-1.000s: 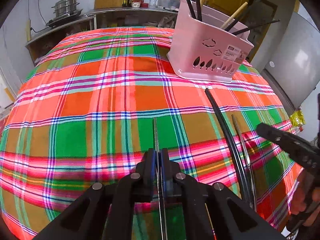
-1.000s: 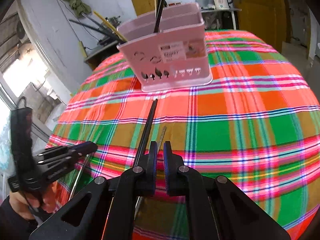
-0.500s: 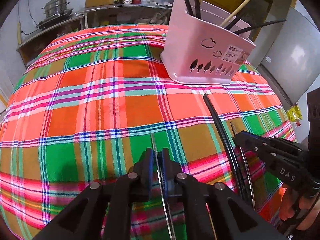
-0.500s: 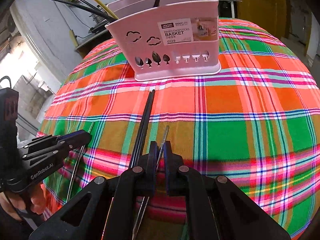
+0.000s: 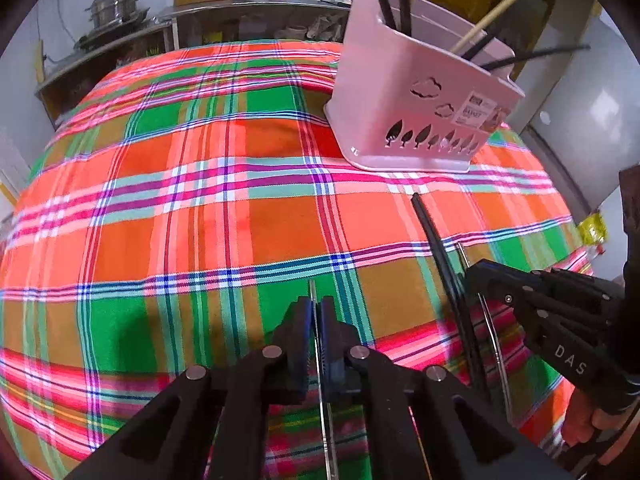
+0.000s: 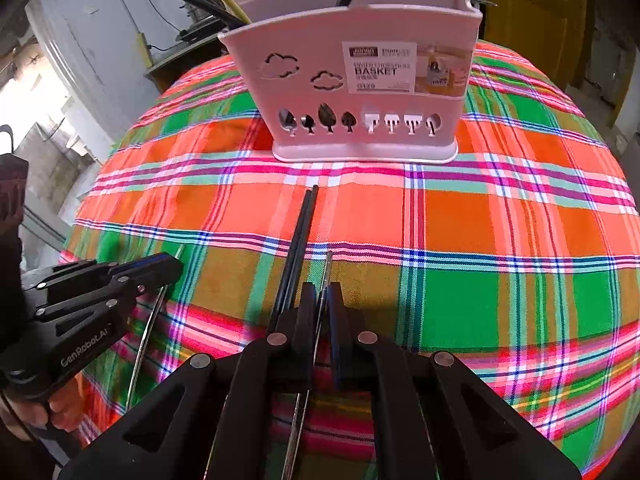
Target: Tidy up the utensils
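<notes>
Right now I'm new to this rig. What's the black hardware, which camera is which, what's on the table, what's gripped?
No robot here: a person holds a black two-finger gripper in each hand, each carrying a fisheye camera looking along its fingers. The left gripper is shut on a thin metal chopstick. The right gripper is shut on another metal chopstick. Each view also catches the other gripper at its edge. On the plaid tablecloth stand a pink chopstick basket, already holding several sticks, and a pair of black chopsticks lying loose.

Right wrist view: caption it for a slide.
Right gripper shut on a metal chopstick, black chopsticks alongside, pink basket ahead.
</notes>
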`<state>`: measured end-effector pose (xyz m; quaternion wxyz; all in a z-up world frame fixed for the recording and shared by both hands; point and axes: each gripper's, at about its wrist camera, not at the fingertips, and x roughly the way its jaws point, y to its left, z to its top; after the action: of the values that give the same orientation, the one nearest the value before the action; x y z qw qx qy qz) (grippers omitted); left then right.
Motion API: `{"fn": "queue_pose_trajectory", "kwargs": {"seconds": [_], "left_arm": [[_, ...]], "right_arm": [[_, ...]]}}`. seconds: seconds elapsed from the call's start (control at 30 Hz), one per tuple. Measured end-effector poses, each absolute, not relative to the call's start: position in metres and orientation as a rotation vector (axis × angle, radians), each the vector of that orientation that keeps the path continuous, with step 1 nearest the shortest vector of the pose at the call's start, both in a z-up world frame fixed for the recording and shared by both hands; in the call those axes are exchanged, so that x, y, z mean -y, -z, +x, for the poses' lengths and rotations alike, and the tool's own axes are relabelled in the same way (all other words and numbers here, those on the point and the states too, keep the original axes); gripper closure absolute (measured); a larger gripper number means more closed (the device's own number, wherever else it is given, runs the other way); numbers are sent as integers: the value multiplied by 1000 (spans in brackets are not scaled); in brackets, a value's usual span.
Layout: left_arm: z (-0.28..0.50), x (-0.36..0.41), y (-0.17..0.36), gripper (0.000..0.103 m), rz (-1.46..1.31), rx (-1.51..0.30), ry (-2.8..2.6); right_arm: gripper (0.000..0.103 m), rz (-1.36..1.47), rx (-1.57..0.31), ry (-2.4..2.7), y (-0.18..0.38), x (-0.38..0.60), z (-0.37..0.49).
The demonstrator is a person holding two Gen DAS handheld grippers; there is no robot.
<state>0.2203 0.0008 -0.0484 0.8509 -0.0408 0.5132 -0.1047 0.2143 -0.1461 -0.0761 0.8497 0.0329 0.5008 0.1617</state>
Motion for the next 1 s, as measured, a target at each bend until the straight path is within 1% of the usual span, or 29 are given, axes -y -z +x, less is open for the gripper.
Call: {"fn": "queue_pose_trajectory", "kwargs": {"seconds": [0.17,0.37,0.5,0.57,0.73,0.8,1.0], "left_arm": [[213,-5,29,99,-103,-1036,231],[203,-8,-19,99,-87,-937,241],[197,-9,-47,99,-85,-877,249],[196,-11,-55,99,-85,-867,246],[200,-13,-50,99,-96,-895,247],[202,-14,-40,99,-100,-916,239],[202,-22,-33,100,-122,-921,236]], "right_arm": [[98,86,-992,-362,53,156,204],[102,112,-892,-378,12,172,194],[103,106,-835,-384,-9,173,190],[103,100,-835,-380,-13,175,190],[103,152,-929,-382,13,175,199],[100,175,-966,-389,29,174,203],[100,170,-1038,-384,59,162,214]]}}
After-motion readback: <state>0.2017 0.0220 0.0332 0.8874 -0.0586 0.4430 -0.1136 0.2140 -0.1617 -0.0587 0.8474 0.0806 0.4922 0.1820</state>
